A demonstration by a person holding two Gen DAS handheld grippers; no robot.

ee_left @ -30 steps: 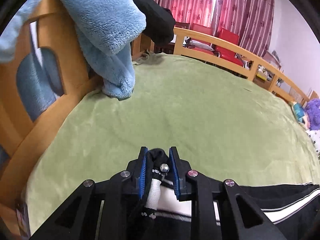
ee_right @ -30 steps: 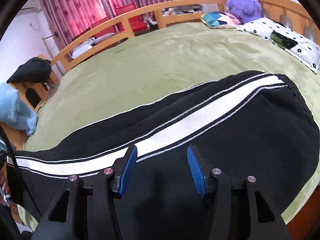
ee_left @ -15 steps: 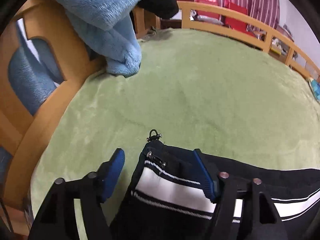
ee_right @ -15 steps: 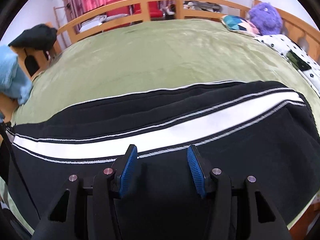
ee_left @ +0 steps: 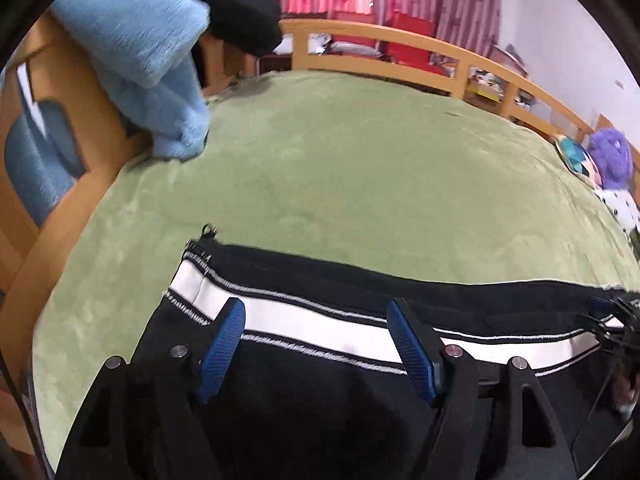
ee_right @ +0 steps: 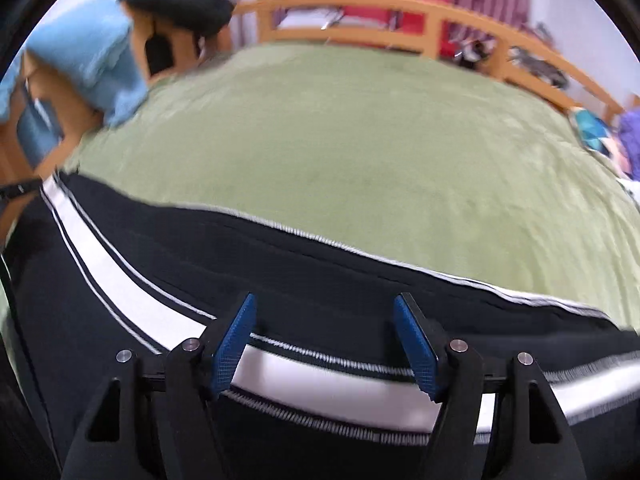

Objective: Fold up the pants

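Note:
Black track pants [ee_left: 312,392] with a white side stripe lie flat along the near edge of a green bed cover [ee_left: 360,168]. The leg cuff with a small zipper pull [ee_left: 207,231] points left. My left gripper [ee_left: 316,340] is open and empty, hovering over the stripe near the cuff. In the right wrist view the same pants [ee_right: 320,432] stretch across the bottom, and my right gripper [ee_right: 324,344] is open and empty above the stripe. The right wrist view is blurred by motion.
A light blue fluffy blanket [ee_left: 140,52] and a dark garment [ee_left: 240,16] hang over the wooden footboard [ee_left: 60,184] at left. A wooden rail [ee_left: 420,52] runs along the far side. A purple plush toy [ee_left: 610,156] and pillows sit at far right.
My left gripper let go of the pant cuff, opened wide and drew back over the leg. My right gripper stayed open and swung left along the pants.

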